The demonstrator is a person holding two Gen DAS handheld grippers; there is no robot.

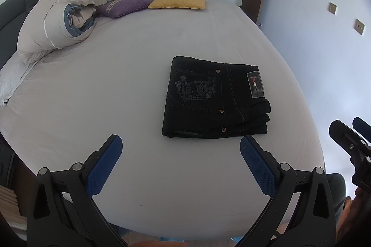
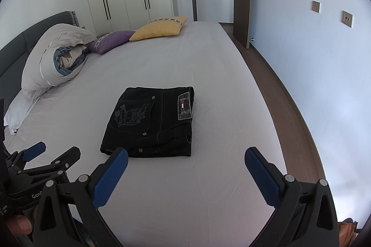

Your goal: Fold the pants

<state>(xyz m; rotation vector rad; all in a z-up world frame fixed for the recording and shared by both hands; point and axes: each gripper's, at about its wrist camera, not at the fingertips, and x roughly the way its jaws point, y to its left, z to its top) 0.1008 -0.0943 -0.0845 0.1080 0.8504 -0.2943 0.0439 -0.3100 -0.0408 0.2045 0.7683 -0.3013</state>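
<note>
The pants (image 1: 215, 99) lie folded into a compact black stack on the bed (image 1: 139, 66), back pocket embroidery and waistband patch facing up — at about 1 o'clock from the left gripper (image 1: 180, 166) in its own view, and at 11 o'clock from the right gripper (image 2: 186, 174) in the right wrist view. Both grippers are spread wide, blue pads apart, holding nothing, hovering just short of the stack's near edge. Neither touches the cloth. At 10 o'clock a rolled duvet (image 1: 58, 22) sits by the headboard; a purple cushion (image 1: 125, 6) and a yellow cushion (image 1: 178, 1) lie at 12 o'clock — well apart from the pants.
</note>
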